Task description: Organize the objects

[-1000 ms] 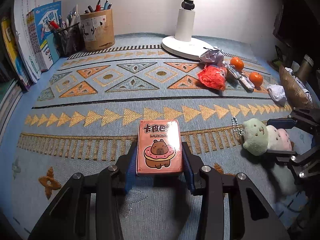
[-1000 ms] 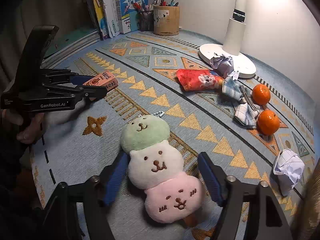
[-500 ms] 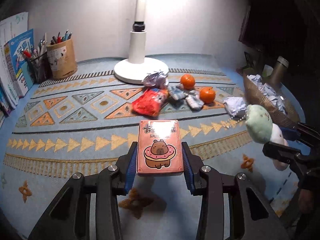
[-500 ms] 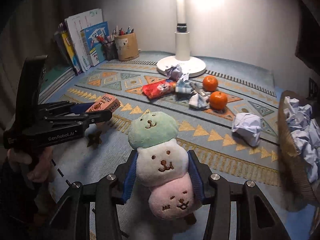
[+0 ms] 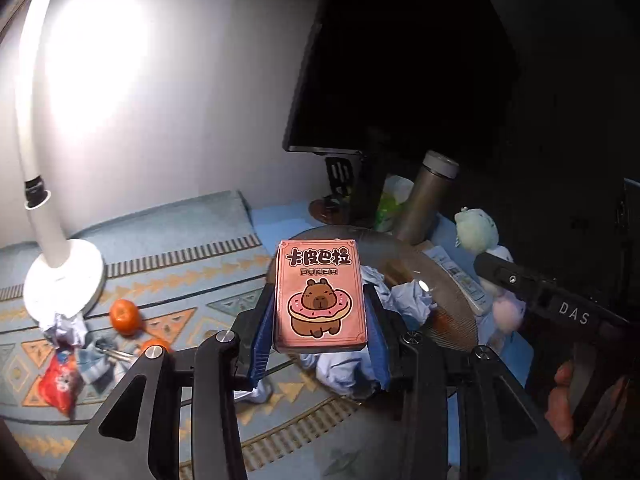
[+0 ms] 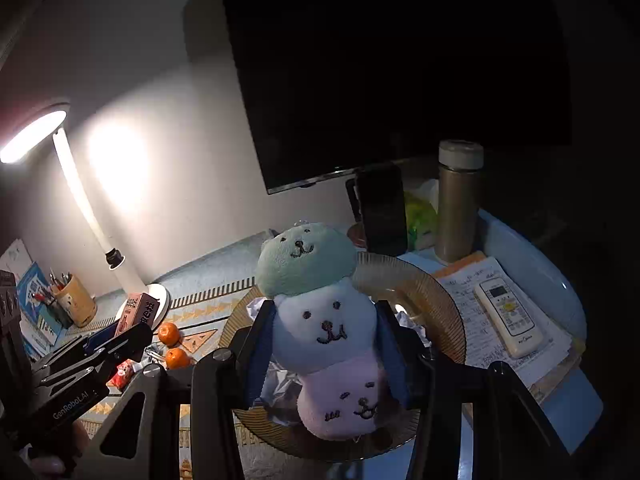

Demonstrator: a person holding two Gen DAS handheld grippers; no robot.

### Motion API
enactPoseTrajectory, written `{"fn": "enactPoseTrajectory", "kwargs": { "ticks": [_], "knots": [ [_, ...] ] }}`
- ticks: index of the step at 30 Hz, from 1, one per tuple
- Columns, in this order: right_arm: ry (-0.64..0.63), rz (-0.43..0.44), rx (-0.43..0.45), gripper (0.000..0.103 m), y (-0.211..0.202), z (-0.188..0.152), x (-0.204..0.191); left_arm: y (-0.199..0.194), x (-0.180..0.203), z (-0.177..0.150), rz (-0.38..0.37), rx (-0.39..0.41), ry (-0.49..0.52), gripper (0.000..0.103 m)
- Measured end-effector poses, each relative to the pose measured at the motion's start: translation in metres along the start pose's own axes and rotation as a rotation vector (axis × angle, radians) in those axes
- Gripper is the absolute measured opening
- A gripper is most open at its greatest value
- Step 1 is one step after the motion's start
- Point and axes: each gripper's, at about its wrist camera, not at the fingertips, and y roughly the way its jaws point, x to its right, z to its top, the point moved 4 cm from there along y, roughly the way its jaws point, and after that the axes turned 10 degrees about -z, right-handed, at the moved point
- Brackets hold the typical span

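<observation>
Over the basket, centre of both frames: I carry two things at once, one in each hand-held gripper, both held clear of the bench.
Left hand-held gripper [image 5: 320, 334]: narrow, its blue pads clamped on the long sides of the card box [image 5: 320, 290], which stands upright, capybara face toward the camera.
Right hand-held gripper [image 6: 326, 350]: closed on the white middle of the plush [image 6: 320, 320], green head up, pink end hanging below the pads.
Basket [image 6: 432, 300]: ribbed and round, lower centre, already holding crumpled paper [image 5: 404, 300].
Still on the bench: two oranges [image 5: 125, 316] and a red packet [image 5: 58, 386] at lower left, near the lamp [image 5: 60, 276].
Step, as I judge it: the carry, with nothing let go yet.
Where they belong: I cannot tell; the basket looks like a paper bin, so perhaps the clearer bench by the remote [image 6: 508, 316].
Next move calls for: picking a free spot, lowering each thing until it rests, then opening the pads, watching the flask [image 6: 458, 200].
</observation>
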Motion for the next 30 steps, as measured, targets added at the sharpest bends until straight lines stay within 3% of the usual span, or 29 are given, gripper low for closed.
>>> {"fn": "enactPoseTrajectory", "kwargs": {
  "ticks": [5, 8, 9, 10, 17, 21, 25, 30],
  "knots": [
    [0.087, -0.015, -0.079, 0.048, 0.030, -0.012, 0.032, 0.051, 0.026, 0.000, -0.051, -0.051, 0.021, 0.038],
    [0.119, 0.016, -0.126, 0.051, 0.050, -0.017, 0.042, 0.073, 0.027, -0.001, -0.070, -0.086, 0.005, 0.059],
    [0.131, 0.035, -0.139, 0.056, 0.055, -0.018, 0.045, 0.076, 0.025, -0.002, -0.060, -0.085, -0.001, 0.075],
    [0.135, 0.047, -0.144, 0.059, 0.059, -0.019, 0.046, 0.077, 0.023, -0.003, -0.065, -0.078, -0.010, 0.078],
    [0.118, 0.062, -0.113, 0.059, 0.046, -0.022, 0.043, 0.038, 0.001, -0.006, -0.065, -0.028, -0.054, 0.078],
    [0.040, 0.110, -0.056, 0.059, 0.019, -0.019, 0.011, -0.018, -0.017, -0.010, 0.021, 0.055, -0.066, 0.078],
    [-0.066, 0.198, -0.005, 0.059, -0.014, -0.022, -0.039, -0.090, -0.041, -0.025, 0.195, 0.129, -0.063, 0.078],
    [-0.177, 0.304, -0.001, 0.059, -0.034, -0.051, -0.106, -0.157, -0.088, -0.067, 0.401, 0.148, -0.130, 0.079]
  ]
}}
